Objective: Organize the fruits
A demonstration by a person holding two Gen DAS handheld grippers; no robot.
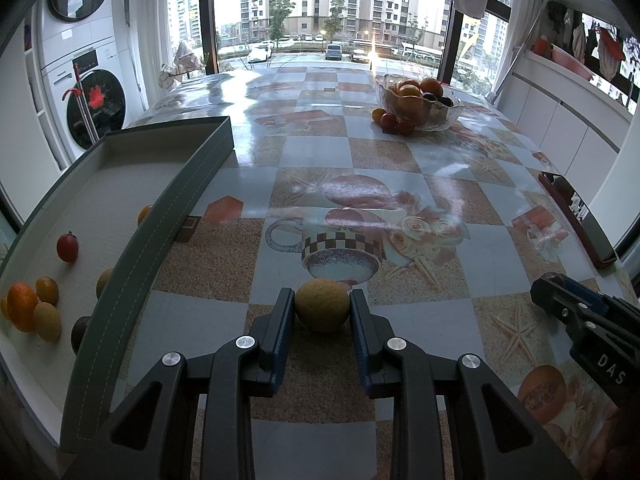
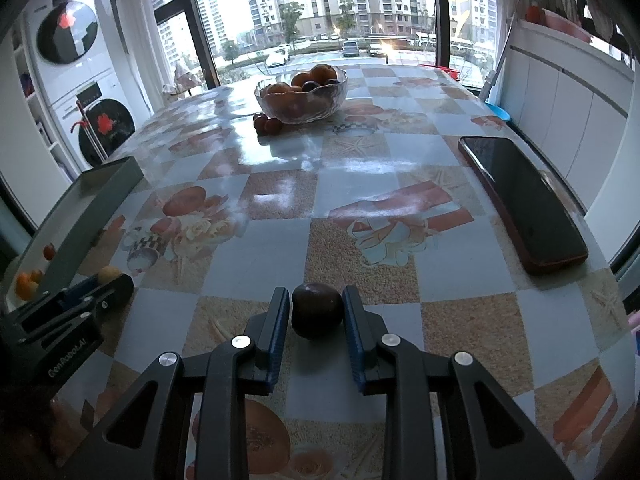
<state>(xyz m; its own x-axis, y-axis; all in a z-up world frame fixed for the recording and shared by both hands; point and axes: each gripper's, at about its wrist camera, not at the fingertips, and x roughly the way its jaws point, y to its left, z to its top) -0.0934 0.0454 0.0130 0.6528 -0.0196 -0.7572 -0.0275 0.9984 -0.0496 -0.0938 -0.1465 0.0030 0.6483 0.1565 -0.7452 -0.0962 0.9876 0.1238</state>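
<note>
Left wrist view: left claw [image 1: 322, 307] closed on a yellow-green fruit [image 1: 322, 309], both pads touching its sides, fruit sitting on the table [image 1: 420, 312] close to the near edge. Grey tray [image 1: 168, 216] lies along the table's left edge; inside it an orange [image 1: 22, 306], two small yellow fruits [image 1: 47, 308], a red tomato [image 1: 67, 246] and a dark fruit [image 1: 79, 333] against the near wall (a few more are half hidden behind the wall). Glass bowl [image 1: 420, 108] of oranges and dark fruit sits toward the far right corner, small red fruits [image 1: 392, 121] touching its base on the left. Phone [image 1: 576, 220] lies by the right edge. Right claw [image 1: 548, 292] pokes in from the right, tips near the table surface; can't read its grip from here.

Right wrist view: right claw [image 2: 317, 309] closed on a dark plum [image 2: 317, 309], pads against both sides, plum resting on the table [image 2: 280, 184] near the near edge. Phone [image 2: 520, 196] along the right edge, screen up. Glass bowl [image 2: 301, 100] far centre, red fruits [image 2: 267, 123] beside its left base. Tray [image 2: 92, 208] at the left edge, with the left claw [image 2: 110, 280] just beside its near end (yellow-green fruit [image 2: 108, 273] visible at the tips).
</note>
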